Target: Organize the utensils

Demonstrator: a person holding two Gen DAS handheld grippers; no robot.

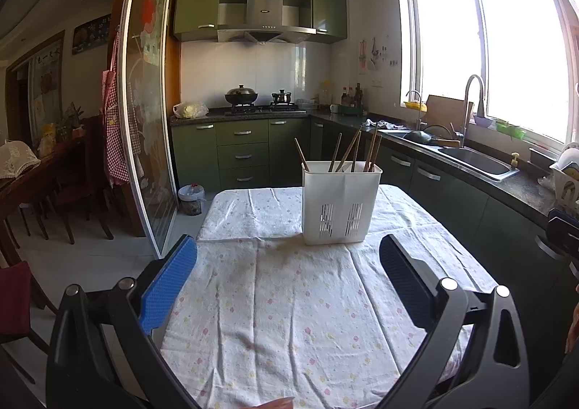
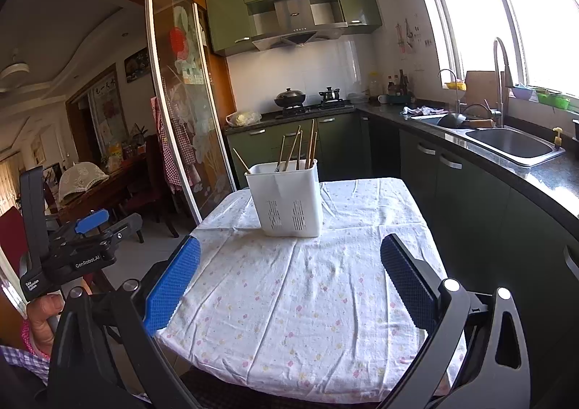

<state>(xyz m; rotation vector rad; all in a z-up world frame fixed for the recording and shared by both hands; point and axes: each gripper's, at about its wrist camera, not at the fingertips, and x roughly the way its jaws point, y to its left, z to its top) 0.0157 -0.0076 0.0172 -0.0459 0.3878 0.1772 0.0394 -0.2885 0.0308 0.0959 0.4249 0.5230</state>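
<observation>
A white plastic utensil holder [image 1: 340, 202] stands on the far part of a small table covered with a floral cloth [image 1: 289, 300]. Several wooden chopsticks [image 1: 353, 152] stand in it. It also shows in the right wrist view [image 2: 287, 201] with the chopsticks [image 2: 298, 152]. My left gripper [image 1: 289, 253] is open and empty, held above the near half of the table. My right gripper [image 2: 289, 257] is open and empty, also short of the holder. The left gripper shows at the left edge of the right wrist view [image 2: 90, 228].
Green kitchen cabinets run behind and to the right of the table, with a sink [image 2: 514, 144] and faucet [image 1: 474, 101] on the right counter. A glass sliding door [image 1: 144, 119] stands left. A stove with pots [image 1: 242, 97] is at the back.
</observation>
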